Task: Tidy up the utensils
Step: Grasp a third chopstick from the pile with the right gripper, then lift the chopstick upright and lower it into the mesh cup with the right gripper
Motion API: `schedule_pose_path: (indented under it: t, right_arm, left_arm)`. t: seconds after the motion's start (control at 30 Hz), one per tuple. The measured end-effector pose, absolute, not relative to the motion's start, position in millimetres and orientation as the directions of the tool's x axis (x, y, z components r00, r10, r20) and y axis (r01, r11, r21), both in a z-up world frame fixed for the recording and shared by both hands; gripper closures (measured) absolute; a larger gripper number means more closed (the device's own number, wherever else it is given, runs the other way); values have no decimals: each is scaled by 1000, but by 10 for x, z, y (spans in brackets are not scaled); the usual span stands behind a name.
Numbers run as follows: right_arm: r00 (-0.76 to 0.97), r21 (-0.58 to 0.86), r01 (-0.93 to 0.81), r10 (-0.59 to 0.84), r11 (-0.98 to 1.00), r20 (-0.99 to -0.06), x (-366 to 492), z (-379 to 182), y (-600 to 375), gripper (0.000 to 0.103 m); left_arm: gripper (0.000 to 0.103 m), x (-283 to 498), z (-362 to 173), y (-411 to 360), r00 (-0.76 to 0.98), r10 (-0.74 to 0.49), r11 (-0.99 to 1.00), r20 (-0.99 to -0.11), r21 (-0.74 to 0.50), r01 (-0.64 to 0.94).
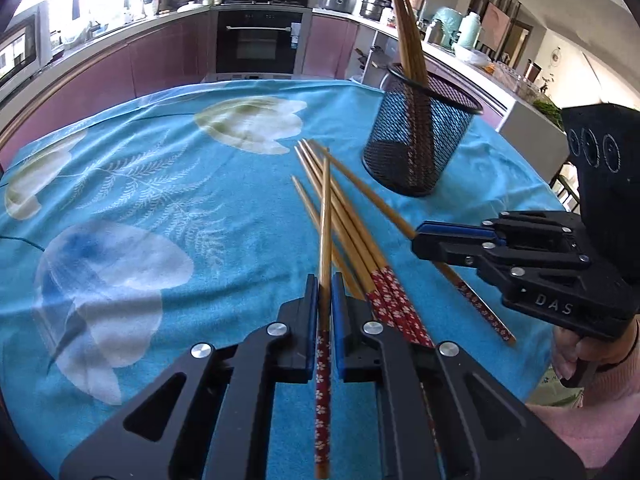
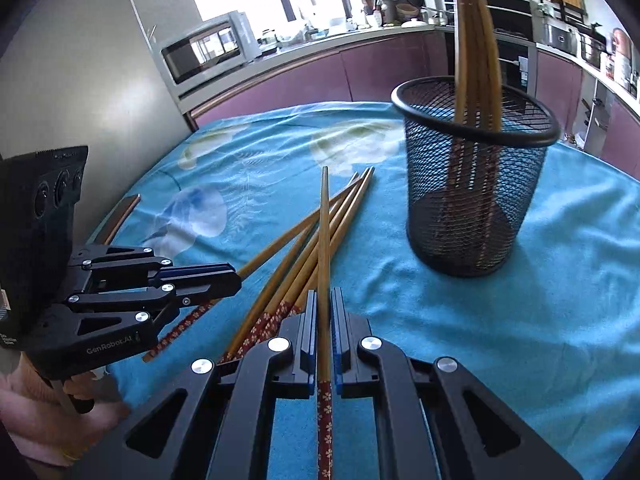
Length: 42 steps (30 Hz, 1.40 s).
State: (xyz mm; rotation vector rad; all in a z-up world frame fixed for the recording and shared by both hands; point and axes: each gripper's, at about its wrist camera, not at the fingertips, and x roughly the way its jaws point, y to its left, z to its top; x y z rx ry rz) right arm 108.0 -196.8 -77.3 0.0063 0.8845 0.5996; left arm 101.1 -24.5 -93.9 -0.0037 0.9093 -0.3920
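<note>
Here both jaws nearly shut — left gripper (image 1: 325, 280), right gripper (image 2: 324, 294) each pinch one chopstick (image 1: 325, 216); handle ends cut off.

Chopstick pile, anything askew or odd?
Yes. The loose chopsticks lie fanned and crossing on the blue cloth beside the mesh holder. Each hand-held gripper, left and right, pinches one chopstick. Nothing looks damaged.

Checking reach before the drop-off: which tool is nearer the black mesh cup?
Right. The right tool sits just in front of the mesh cup, holding a chopstick. The left tool, holding a second chopstick, is farther back and to the cup's left.
</note>
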Motion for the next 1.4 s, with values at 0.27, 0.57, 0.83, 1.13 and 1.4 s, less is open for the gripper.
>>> schedule_pose_path:
  t: [0.27, 0.57, 0.83, 1.13, 1.4]
  right_arm:
    - [460, 228, -491, 473, 841, -752, 1141, -854, -1908, 96]
    - [448, 219, -496, 464, 840, -765, 1256, -885, -1861, 95]
    - [474, 237, -492, 486, 838, -734, 1226, -806, -1948, 97]
    - [560, 255, -498, 532, 829, -635, 1049, -417, -2246, 97]
    - [618, 278, -491, 555, 826, -558, 980, -155, -2488, 97]
  left_arm:
    - [95, 1047, -1018, -277, 537, -315, 931, -782, -144, 337]
    - [86, 1267, -1034, -320, 531, -298, 932, -793, -121, 343]
    - [95, 1314, -997, -373, 535, -300, 934, -790, -130, 333]
    - [95, 1121, -539, -322, 596, -388, 906, -703, -173, 386]
    - [95, 970, -103, -314, 617, -482, 864, -622, -225, 450]
